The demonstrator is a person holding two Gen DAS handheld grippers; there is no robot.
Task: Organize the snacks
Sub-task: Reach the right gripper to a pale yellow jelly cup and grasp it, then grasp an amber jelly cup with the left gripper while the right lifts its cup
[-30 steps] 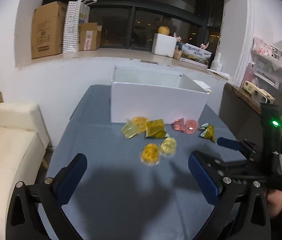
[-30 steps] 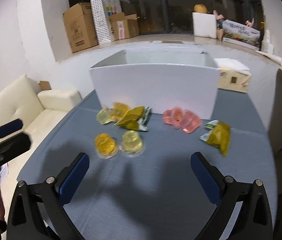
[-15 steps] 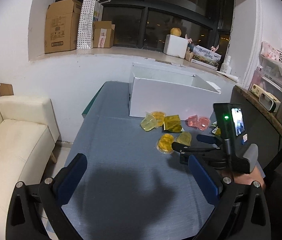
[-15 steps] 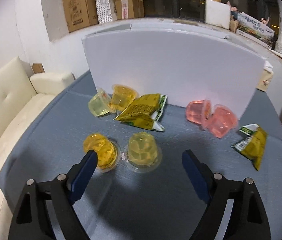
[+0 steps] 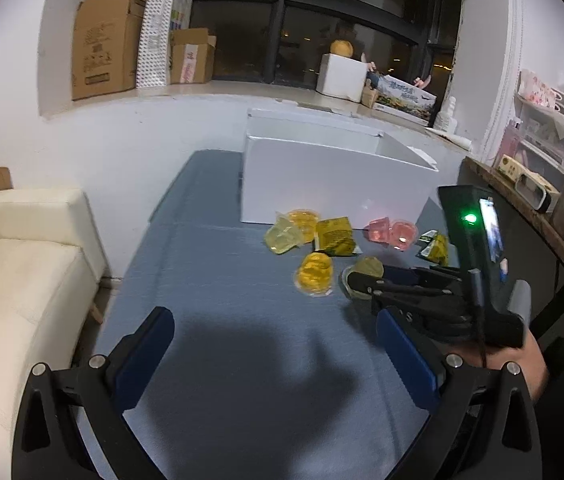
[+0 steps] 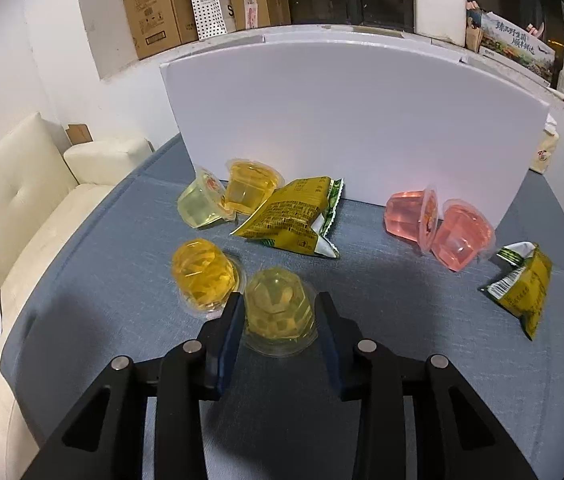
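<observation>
Right wrist: yellow snack packet (image 6: 291, 216) bears small, unreadable print.

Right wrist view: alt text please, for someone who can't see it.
The right tongs have just been closing around a pale yellow jelly cup on a blue tabletop. More jelly cups and two snack packets lie before a white box.

Both grippers are matte black frames with silver screws and blue-padded fingers (image 6: 230, 336). The right gripper (image 5: 365, 280) carries a black box with a green LED, a small screen, and probably a grey cable.
</observation>
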